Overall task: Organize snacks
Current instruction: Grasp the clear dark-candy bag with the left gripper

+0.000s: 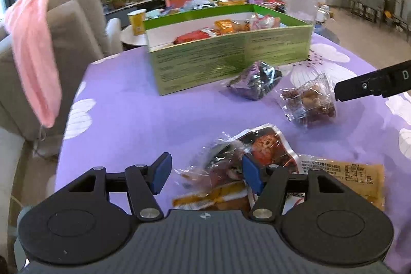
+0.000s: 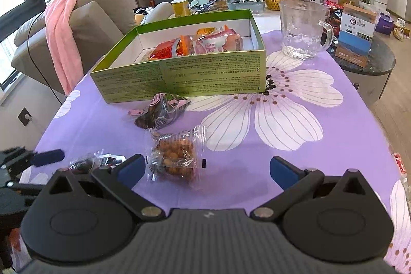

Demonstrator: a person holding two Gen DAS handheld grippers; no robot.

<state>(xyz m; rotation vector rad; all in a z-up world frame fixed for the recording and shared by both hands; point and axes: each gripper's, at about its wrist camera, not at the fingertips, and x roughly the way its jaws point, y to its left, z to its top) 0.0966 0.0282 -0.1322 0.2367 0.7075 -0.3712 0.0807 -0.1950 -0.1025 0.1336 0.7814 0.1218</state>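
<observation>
Two grippers over the purple flowered desk (image 2: pixel 321 158), and both have their fingers spread. Far left, a pink towel (image 2: pixel 61 37) hangs over the sofa (image 2: pixel 102 14). The left gripper (image 1: pixel 204 172) hovers low with its jaws apart around a crinkly clear packet of dark red snack (image 1: pixel 246 156), nothing pinched; a yellow packet (image 1: pixel 359 179) lies just beside that, under the gripper's right finger. Further in, the green box (image 2: pixel 179 78) sits open on the desk with orange and red snack packs (image 2: pixel 197 43) already inside it. Just in front of the box lies a dark wrapped snack (image 2: pixel 160 111), and nearer, a clear bag of brown nuts (image 2: pixel 174 158). The right gripper (image 2: pixel 206 168) is wide open, its left finger just beside that nut bag, not closing on it. Right of the box stands a glass mug (image 2: pixel 303 30).
</observation>
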